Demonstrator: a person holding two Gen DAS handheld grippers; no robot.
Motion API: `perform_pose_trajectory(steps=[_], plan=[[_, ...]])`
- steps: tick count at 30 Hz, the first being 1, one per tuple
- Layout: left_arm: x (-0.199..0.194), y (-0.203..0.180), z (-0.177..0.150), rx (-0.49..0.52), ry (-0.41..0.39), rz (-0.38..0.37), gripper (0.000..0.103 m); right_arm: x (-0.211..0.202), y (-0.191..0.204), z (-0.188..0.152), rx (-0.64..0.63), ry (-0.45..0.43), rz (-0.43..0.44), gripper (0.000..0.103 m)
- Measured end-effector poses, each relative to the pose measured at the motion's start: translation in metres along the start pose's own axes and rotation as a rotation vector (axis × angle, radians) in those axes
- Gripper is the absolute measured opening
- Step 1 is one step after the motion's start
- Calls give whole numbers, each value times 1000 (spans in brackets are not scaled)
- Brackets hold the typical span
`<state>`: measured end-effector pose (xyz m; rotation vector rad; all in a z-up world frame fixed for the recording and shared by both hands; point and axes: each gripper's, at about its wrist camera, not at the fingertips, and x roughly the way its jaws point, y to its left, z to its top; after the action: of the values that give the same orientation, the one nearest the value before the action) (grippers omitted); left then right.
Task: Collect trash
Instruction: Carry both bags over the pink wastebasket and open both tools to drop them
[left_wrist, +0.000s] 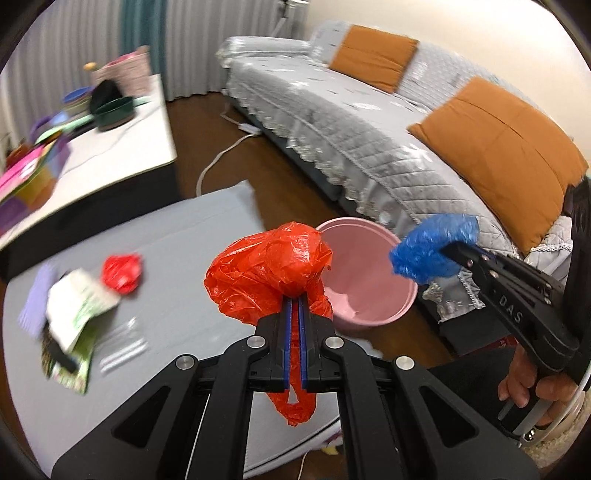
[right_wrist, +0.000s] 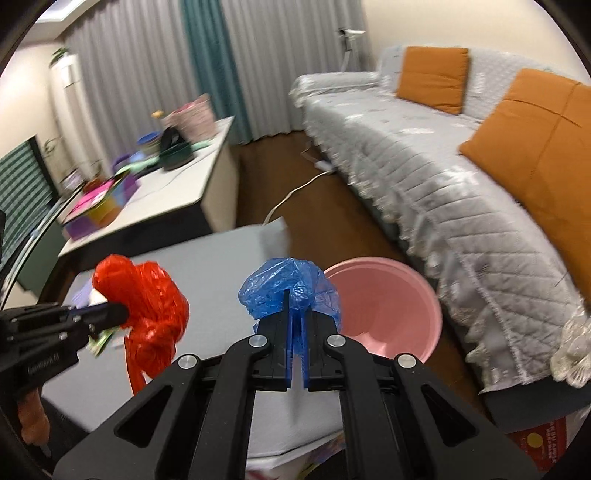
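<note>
The left gripper (left_wrist: 295, 295) is clamped on a crumpled red bag (left_wrist: 269, 266), its blue-lined jaws nearly together with the plastic bunched ahead of the tips and a tail hanging below them. The right gripper (right_wrist: 295, 295) pinches a wad of blue bag (right_wrist: 291, 288) the same way, jaws almost closed on it. In the left wrist view the right gripper's body reads "DAS"; lettering on the left gripper's side in the right wrist view is too blurred to read.

A pink bin (left_wrist: 365, 273) stands on the floor just past the left tips and to their right, its mouth open; from the right gripper it sits just ahead and right (right_wrist: 388, 306). The blue bag hangs over the bin's far rim.

On the grey table (left_wrist: 177, 258), ahead-left of the left gripper, lie a second red wad (left_wrist: 122, 273) and a green-and-white wrapper (left_wrist: 74, 317).
</note>
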<state>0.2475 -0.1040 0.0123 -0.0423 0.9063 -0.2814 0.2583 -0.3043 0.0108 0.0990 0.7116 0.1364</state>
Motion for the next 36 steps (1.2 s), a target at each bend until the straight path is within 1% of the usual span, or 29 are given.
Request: perform_pose_trajectory(steps=[5,7,10,12,13,16,19,24,26,27,28,29,30,33,36], plan=[[37,-36,32,53,22,-56,3,20,-39,25,80,-26,-53,6],[54,-47,41,68,36,-69,3,29,-53,28,112,-26,-70,6],[85,-62,52,88,68,-71,3,49,-76,29,158,1,-92,6],[106,-69,60,92,93,-66,3,66,-93,30,175,32,-112,6],[117,-72,62,94,107,-66,3,74,-99,30,190,51,-108,6],[142,-76,64,93,136,-71,3,105,-120,24,232,145,-118,6],[168,-81,62,95,173,-82,3,128,-129,20,238,215,-112,6],[205,-87,64,104,226,-79,4,153,-131,17,194,276,-125,8],[214,-85,67,89,238,-64,23,161,-134,14,200,311,-113,15],[217,-83,68,76,240,-55,54,163,-134,13,203,319,-112,33],[218,-82,69,66,229,-45,79,164,-135,12,208,320,-113,56],[216,-80,70,56,206,-30,82,164,-135,10,217,321,-117,61],[216,-78,70,50,191,-22,82,164,-136,10,221,324,-112,65],[219,-73,69,51,215,-17,82,164,-139,9,250,334,-91,68],[216,-69,67,44,217,-3,82,159,-135,12,247,319,-92,71]])
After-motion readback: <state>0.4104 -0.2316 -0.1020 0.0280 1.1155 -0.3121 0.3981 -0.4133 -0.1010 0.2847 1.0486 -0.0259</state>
